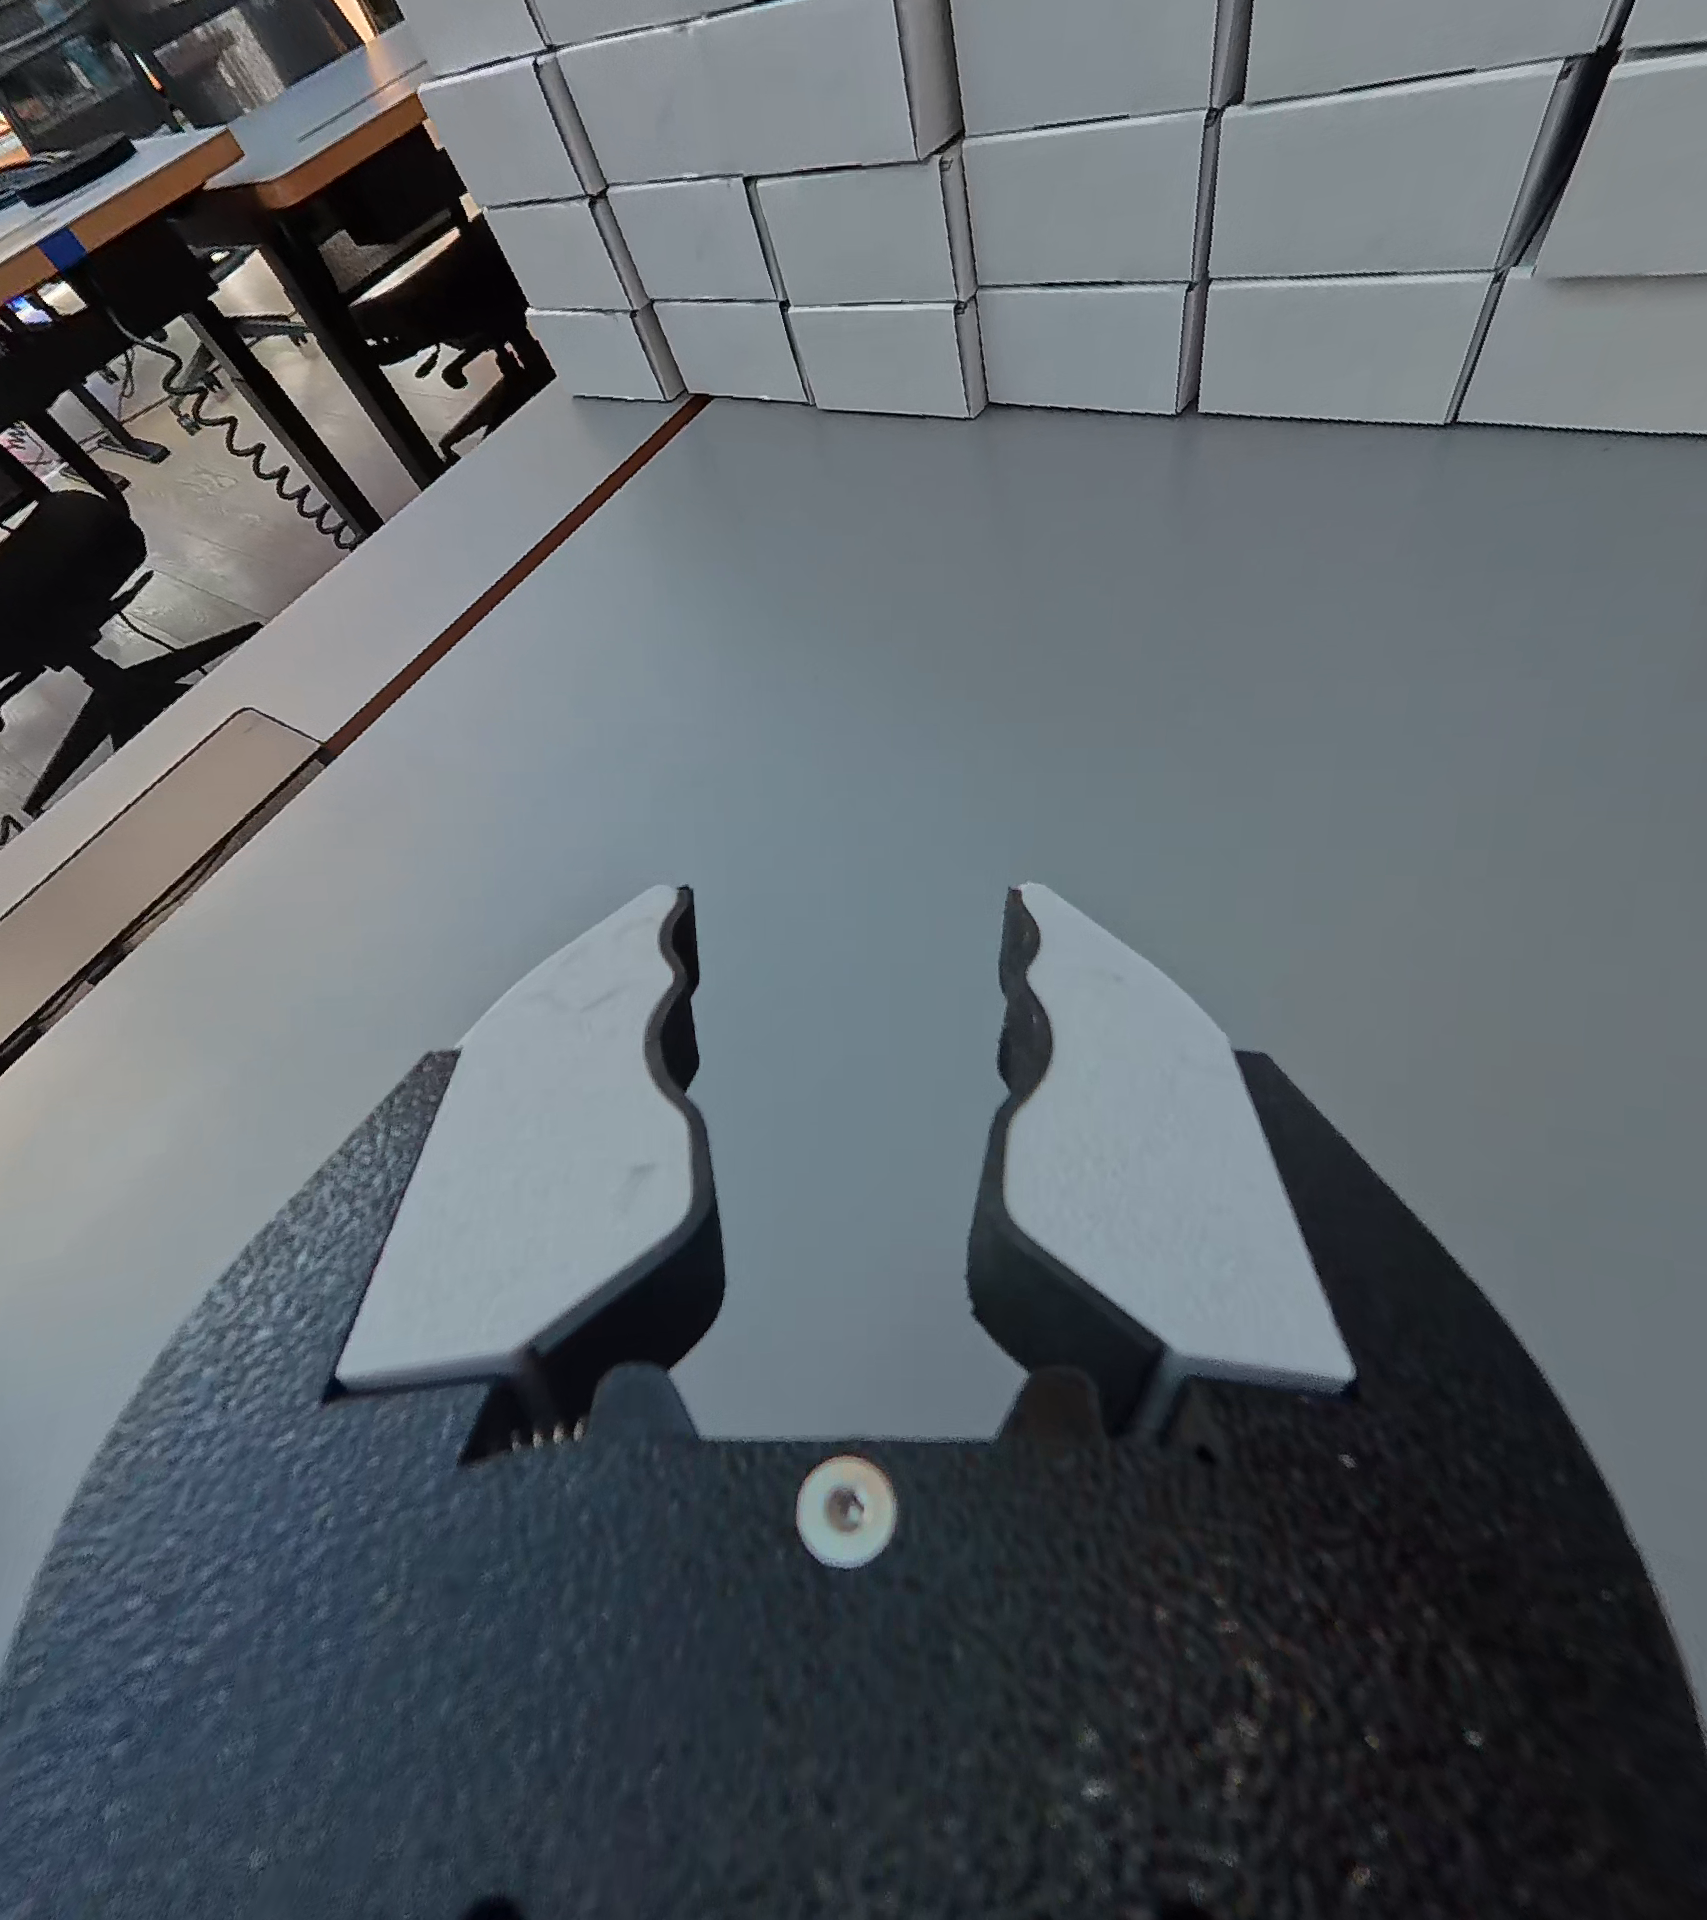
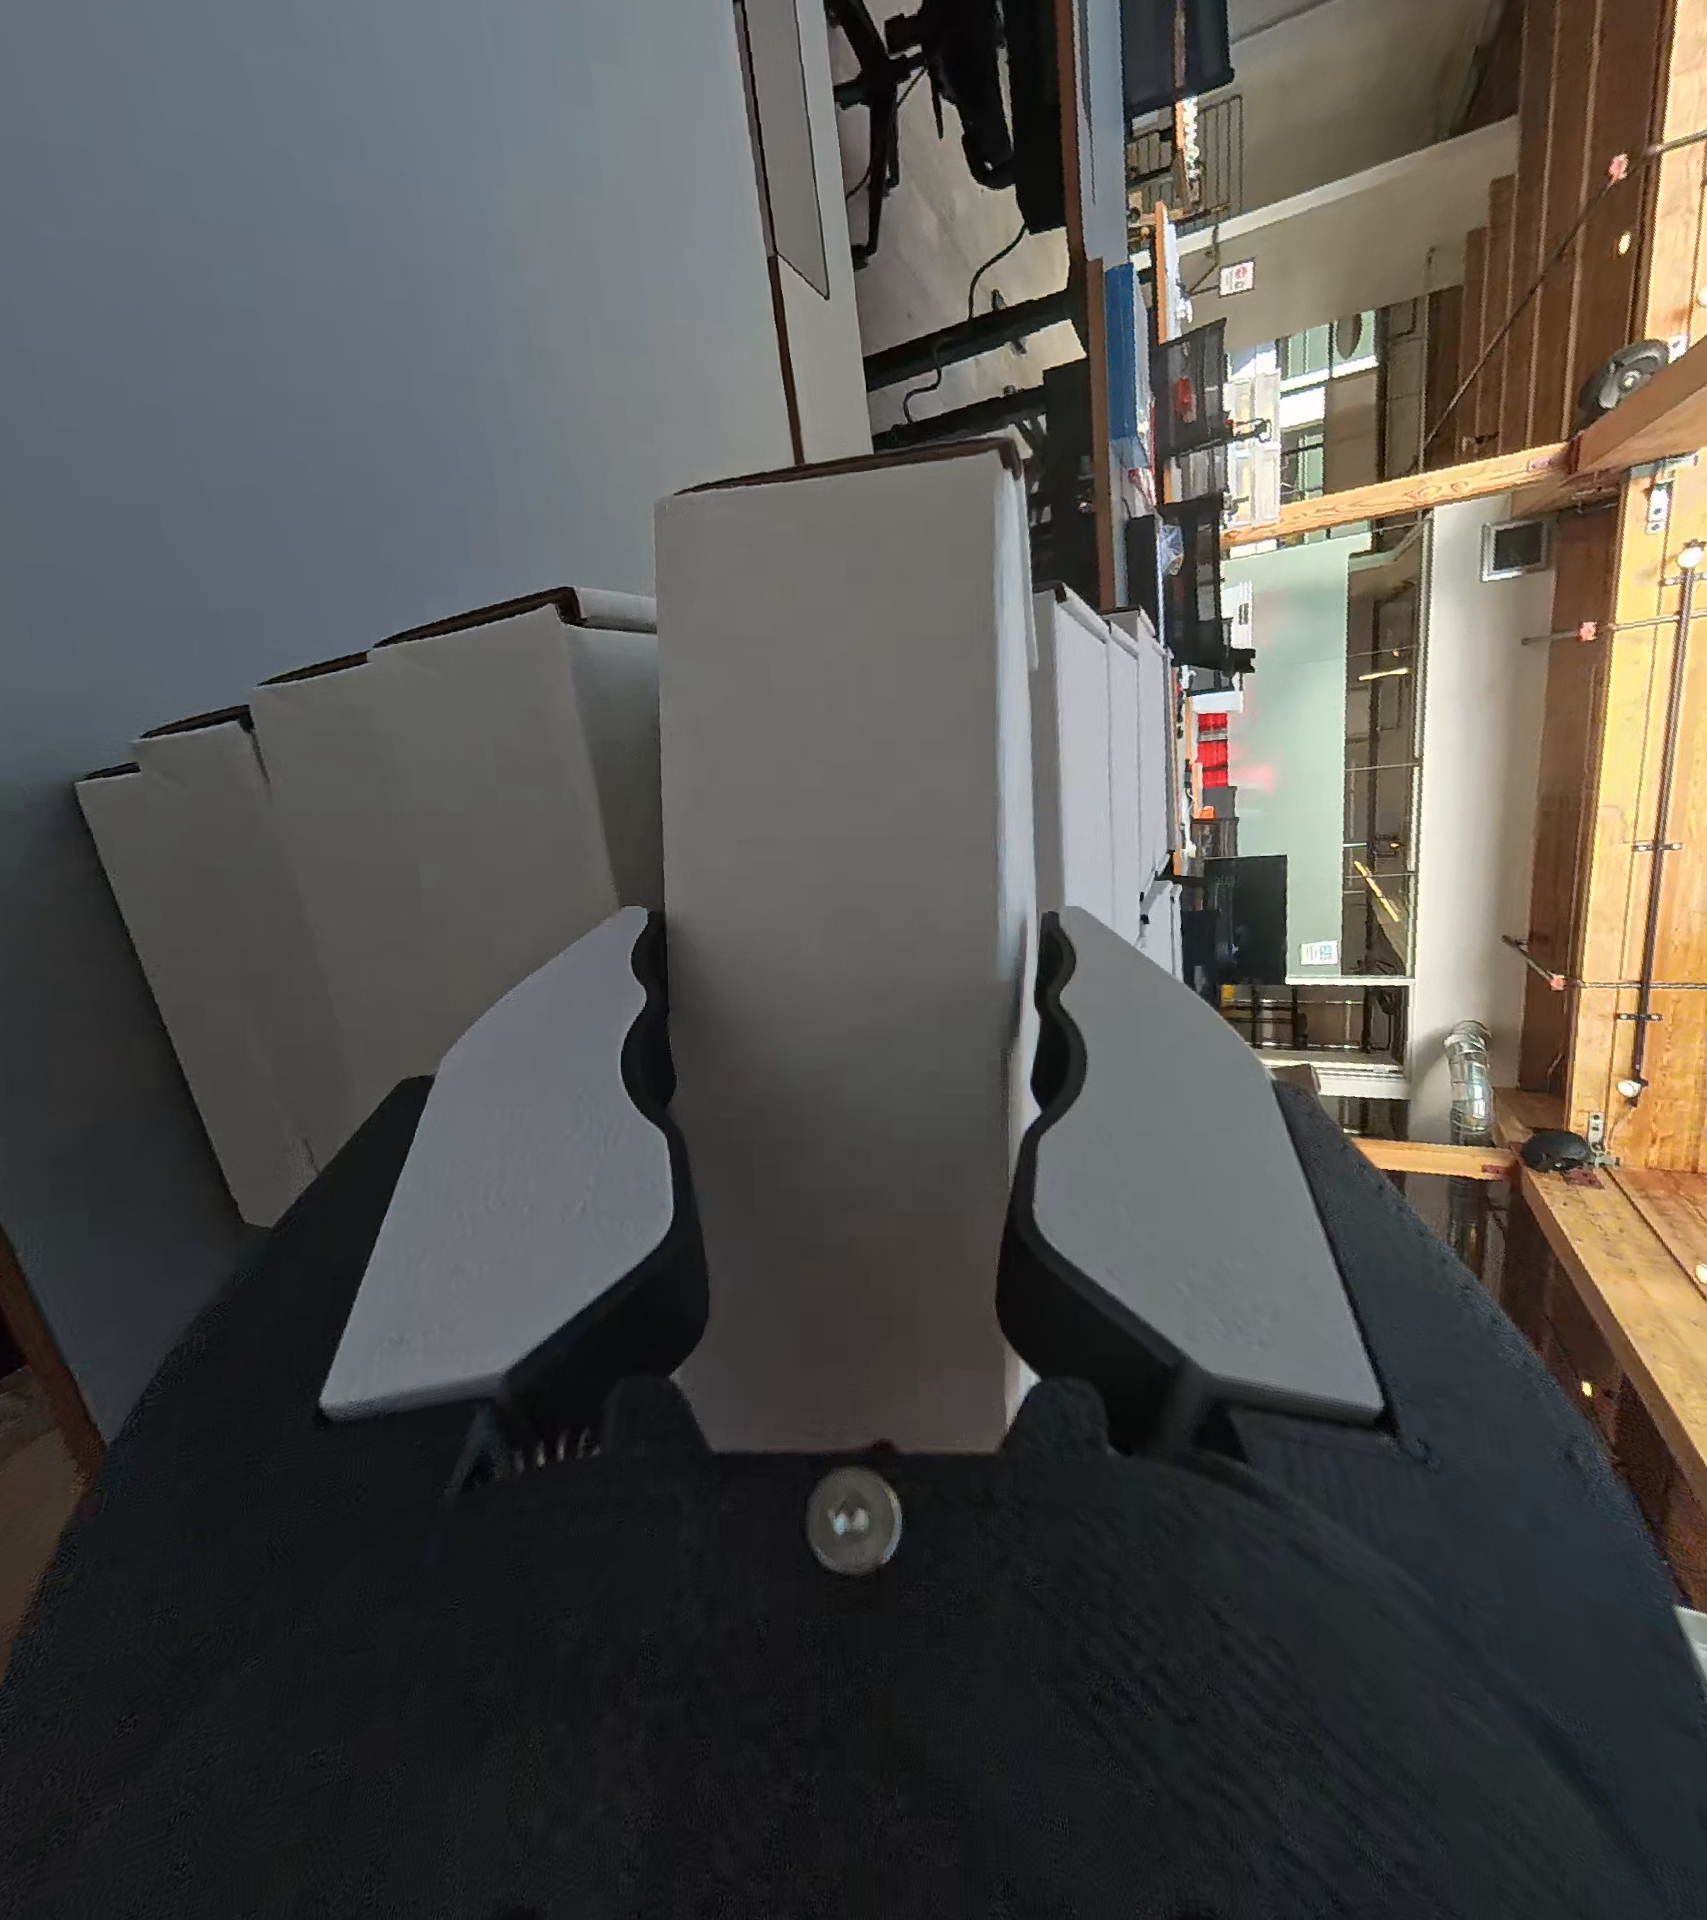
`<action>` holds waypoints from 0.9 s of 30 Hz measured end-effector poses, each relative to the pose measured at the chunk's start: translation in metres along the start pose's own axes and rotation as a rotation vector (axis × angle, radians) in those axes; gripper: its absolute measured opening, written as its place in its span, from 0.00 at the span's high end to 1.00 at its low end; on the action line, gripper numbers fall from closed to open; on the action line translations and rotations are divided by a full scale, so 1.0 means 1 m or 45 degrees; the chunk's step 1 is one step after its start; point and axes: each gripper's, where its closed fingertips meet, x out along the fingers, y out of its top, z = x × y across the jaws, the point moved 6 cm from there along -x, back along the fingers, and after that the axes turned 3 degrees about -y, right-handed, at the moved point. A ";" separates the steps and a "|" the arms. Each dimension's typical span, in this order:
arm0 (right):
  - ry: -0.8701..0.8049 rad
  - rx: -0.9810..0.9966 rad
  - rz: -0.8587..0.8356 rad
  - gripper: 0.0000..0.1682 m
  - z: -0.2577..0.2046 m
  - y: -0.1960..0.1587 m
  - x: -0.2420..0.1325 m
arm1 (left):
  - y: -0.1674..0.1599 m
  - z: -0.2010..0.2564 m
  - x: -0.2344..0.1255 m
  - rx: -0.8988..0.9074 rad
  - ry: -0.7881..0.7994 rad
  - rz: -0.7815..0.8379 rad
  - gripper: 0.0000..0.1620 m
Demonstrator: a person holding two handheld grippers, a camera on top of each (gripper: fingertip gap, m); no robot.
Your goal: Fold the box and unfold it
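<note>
In the right wrist view, which is rolled on its side, my right gripper (image 2: 851, 925) is shut on a folded white box (image 2: 828, 707). Both fingers press the box's long sides, and it sticks out past the fingertips. Its far end shows a brown cardboard edge. My left gripper (image 1: 849, 904) is open and empty, hovering above the bare grey table (image 1: 1036, 644). The held box does not show in the left wrist view.
A wall of several stacked white boxes (image 1: 1088, 208) stands along the table's far edge. More of them (image 2: 361, 852) lie behind the held box. The table's left edge (image 1: 475, 634) has a brown trim. Desks and office chairs (image 1: 49, 582) stand beyond it.
</note>
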 end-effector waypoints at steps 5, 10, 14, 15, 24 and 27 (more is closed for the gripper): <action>0.197 0.214 0.066 0.58 -0.003 -0.002 0.001 | -0.003 0.005 0.007 -0.002 -0.028 -0.022 0.66; 0.225 0.291 0.205 0.62 0.008 -0.009 0.004 | -0.008 0.013 0.013 0.016 -0.070 -0.053 0.65; 0.194 0.347 0.155 0.61 0.011 -0.021 0.012 | -0.010 0.016 0.013 0.011 -0.084 -0.044 0.65; 0.180 0.363 0.184 0.63 0.012 -0.020 0.009 | -0.011 0.017 0.012 0.006 -0.085 -0.040 0.65; -0.062 0.457 0.238 0.62 0.026 0.030 -0.027 | -0.015 -0.006 -0.005 -0.111 -0.047 0.063 0.65; -0.106 0.555 0.164 0.65 0.022 0.065 -0.021 | -0.017 -0.023 -0.012 -0.138 0.040 0.088 0.65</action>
